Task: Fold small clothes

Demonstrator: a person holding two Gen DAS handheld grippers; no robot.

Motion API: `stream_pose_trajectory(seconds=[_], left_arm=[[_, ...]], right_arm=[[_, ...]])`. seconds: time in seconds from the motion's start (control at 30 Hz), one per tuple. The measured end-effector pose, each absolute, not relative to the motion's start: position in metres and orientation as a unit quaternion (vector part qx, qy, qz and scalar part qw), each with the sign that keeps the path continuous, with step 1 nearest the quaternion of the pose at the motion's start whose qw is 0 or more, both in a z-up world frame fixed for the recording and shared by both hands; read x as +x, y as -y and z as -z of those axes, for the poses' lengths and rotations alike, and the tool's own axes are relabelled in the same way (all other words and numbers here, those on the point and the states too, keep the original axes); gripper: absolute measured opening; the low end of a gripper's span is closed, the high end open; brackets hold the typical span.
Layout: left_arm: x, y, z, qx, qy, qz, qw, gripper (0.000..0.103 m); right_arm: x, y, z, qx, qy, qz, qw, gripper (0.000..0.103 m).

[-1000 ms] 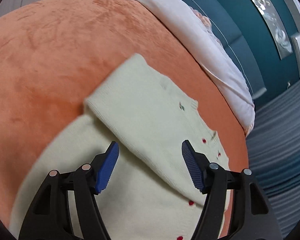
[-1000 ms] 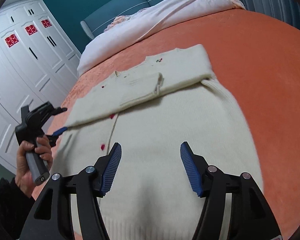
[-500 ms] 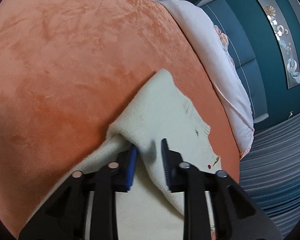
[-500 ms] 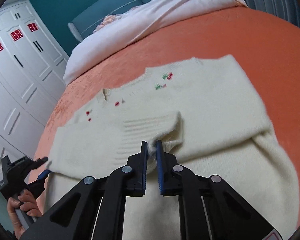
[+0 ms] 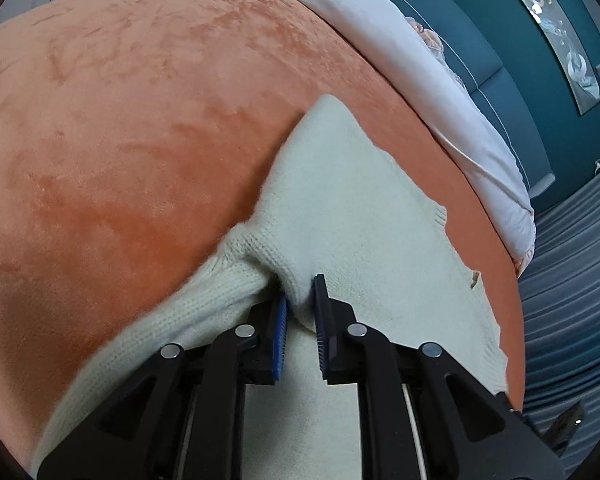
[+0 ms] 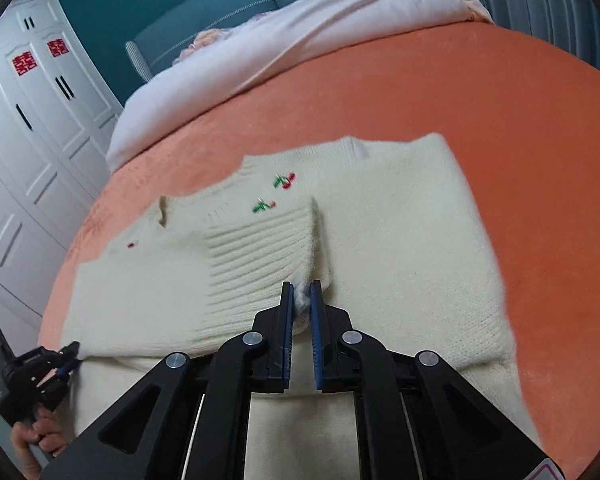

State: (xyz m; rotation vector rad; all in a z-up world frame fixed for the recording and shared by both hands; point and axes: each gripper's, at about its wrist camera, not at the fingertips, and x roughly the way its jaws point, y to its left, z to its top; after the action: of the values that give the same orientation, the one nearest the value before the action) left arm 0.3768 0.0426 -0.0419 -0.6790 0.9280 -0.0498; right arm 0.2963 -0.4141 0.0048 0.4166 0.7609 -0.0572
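Observation:
A small cream knit cardigan (image 6: 400, 216) with cherry embroidery lies on the orange bedspread (image 6: 500, 100), its sleeves folded across the chest. My right gripper (image 6: 302, 294) is shut on the ribbed cuff (image 6: 260, 252) of the folded sleeve. My left gripper (image 5: 300, 296) is shut on a pinch of the cardigan (image 5: 360, 216) at the folded shoulder edge. The left gripper also shows at the lower left of the right wrist view (image 6: 66, 354), at the cardigan's left edge.
A pale pink duvet (image 6: 300, 40) lies along the teal headboard (image 6: 204, 12) at the far end of the bed. White wardrobe doors (image 6: 24, 140) stand to the left. Grey striped curtains (image 5: 572, 300) hang beside the bed's far edge.
Both grippers went from wide open above the cardigan down onto it and closed on the knit. The cardigan's top part has shifted and bunched at the pinches.

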Motion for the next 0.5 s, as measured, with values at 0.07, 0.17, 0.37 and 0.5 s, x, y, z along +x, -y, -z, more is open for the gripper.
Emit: stream_pose_trajectory(seconds=[0.07, 0.17, 0.37, 0.5], left_arm=[[0.377, -0.042, 0.043, -0.312, -0.437, 0.023, 0.843, 0.013], [0.377, -0.038, 0.043, -0.295, -0.431, 0.020, 0.852, 0.013], [0.356, -0.045, 0.018, -0.239, -0.440, 0.027, 0.865, 0.035], [0.298, -0.083, 0.000, -0.232, -0.443, 0.032, 0.865, 0.075]], right_arm=[[0.289, 0.409, -0.019, 0.190, -0.345, 0.023, 0.919, 0.008], [0.303, 0.408, 0.006, 0.152, -0.394, 0.037, 0.906, 0.008], [0.265, 0.422, -0.019, 0.219, -0.372, 0.029, 0.901, 0.009], [0.173, 0.437, -0.045, 0.189, -0.355, 0.044, 0.914, 0.040]])
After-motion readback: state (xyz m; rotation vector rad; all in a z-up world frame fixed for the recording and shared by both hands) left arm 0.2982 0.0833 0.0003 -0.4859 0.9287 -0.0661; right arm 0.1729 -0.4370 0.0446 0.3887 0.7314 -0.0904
